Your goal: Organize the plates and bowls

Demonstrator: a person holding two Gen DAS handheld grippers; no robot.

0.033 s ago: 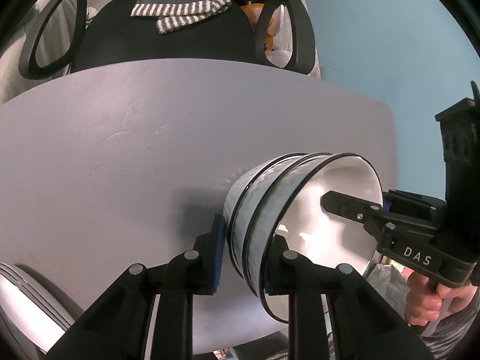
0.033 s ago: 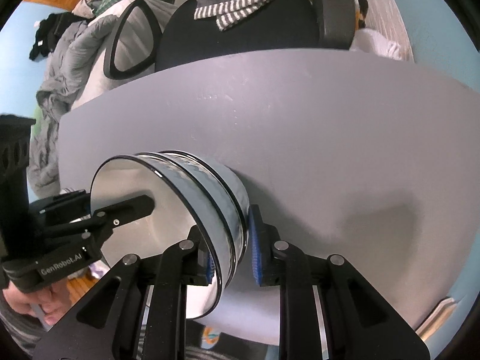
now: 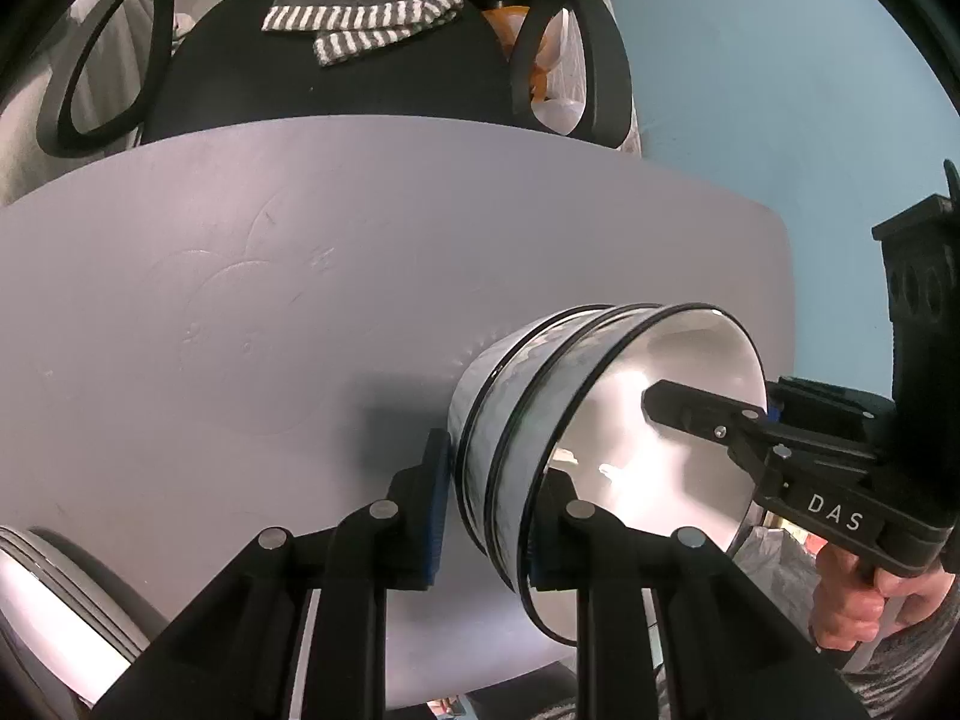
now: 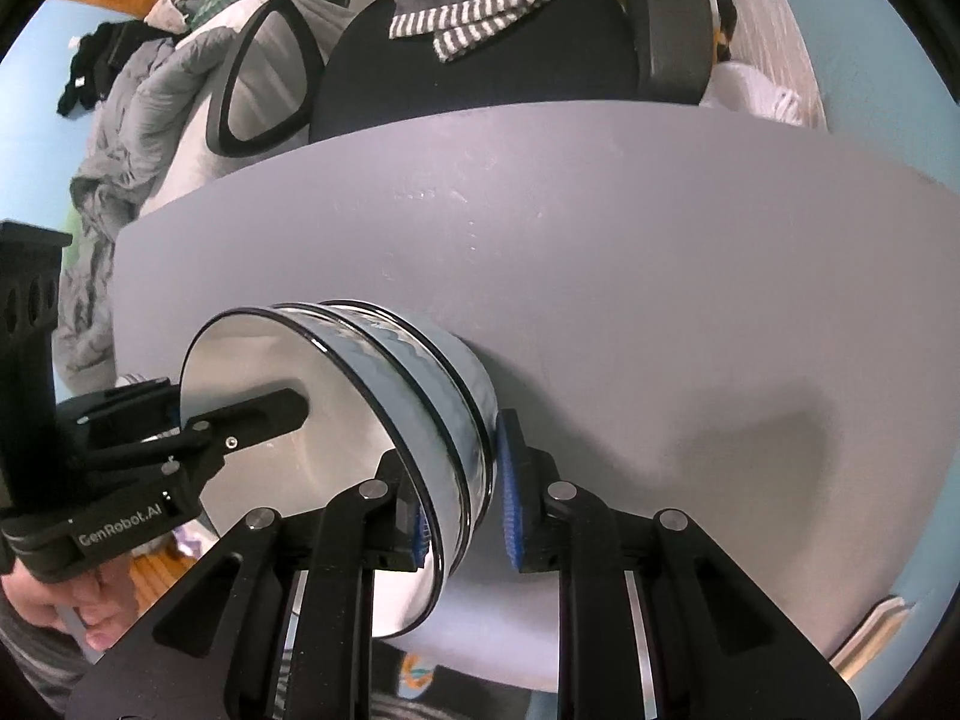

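There, near the front edge of the grey table (image 3: pixel 240 312), we held a stack of nested bowls (image 3: pixel 540 420), white with thin black rims, tipped on its side above the tabletop. In the left wrist view its open mouth faced right; in the right wrist view the same stack (image 4: pixel 420 384) faced left. We counted three rims, one inside the other.

Our left hand-held gripper (image 3: pixel 489 516) was closed down on the stack's near rim, one blue-padded finger outside against the bowl walls and the other inside the mouth. Our right hand-held gripper (image 4: pixel 462 510) gripped the opposite part of the rim the same way, its blue pads on either side of the walls. Each tool also showed in the other's camera, one finger reaching into the white interior, with a bare hand (image 3: pixel 864 600) on the right tool's handle.

At the left front corner of the table, the edge of a stack of plates (image 3: pixel 54 594) was partly in view. Behind the far edge stood a black office chair (image 3: pixel 336 90) with a grey-and-white striped cloth (image 3: pixel 360 30) draped over it. The wall (image 3: pixel 780 120) beyond was pale blue, and grey bedding (image 4: pixel 138 96) lay heaped farther back.
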